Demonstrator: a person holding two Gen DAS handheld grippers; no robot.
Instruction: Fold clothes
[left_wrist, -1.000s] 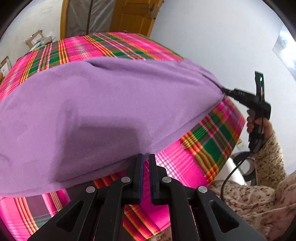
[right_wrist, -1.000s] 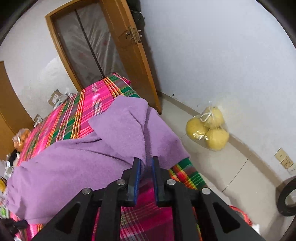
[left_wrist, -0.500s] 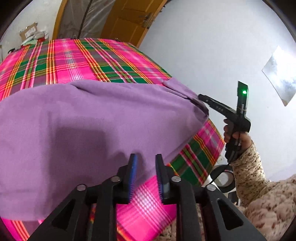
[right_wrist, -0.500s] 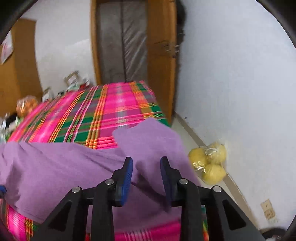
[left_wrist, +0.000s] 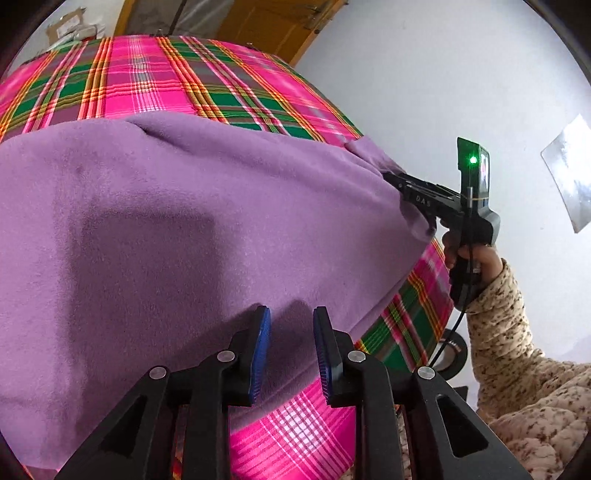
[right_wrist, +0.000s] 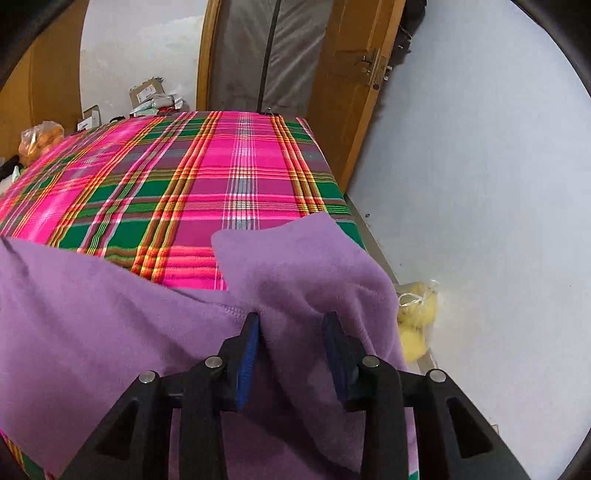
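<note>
A purple fleece garment (left_wrist: 184, 221) lies spread over the near part of a table covered in pink and green plaid cloth (left_wrist: 166, 81). My left gripper (left_wrist: 291, 325) stands open over the garment's near edge, with fabric below the gap. In the right wrist view the garment (right_wrist: 110, 332) bunches up around my right gripper (right_wrist: 291, 328), which is open with a loose fold lying between its blue pads. From the left wrist view the right gripper (left_wrist: 391, 179) has its tip tucked into the garment's right corner, and a hand (left_wrist: 476, 258) holds it.
The plaid table (right_wrist: 221, 166) runs back to a wooden door (right_wrist: 351, 92). Boxes (right_wrist: 147, 96) sit behind its far edge. A bag of yellow fruit (right_wrist: 417, 321) lies on the floor by the white wall. A black tape roll (left_wrist: 452, 354) is below the table's right edge.
Both grippers were shut on the garment's edge a second ago and have since opened. The garment has come down and now lies slack on the table.
</note>
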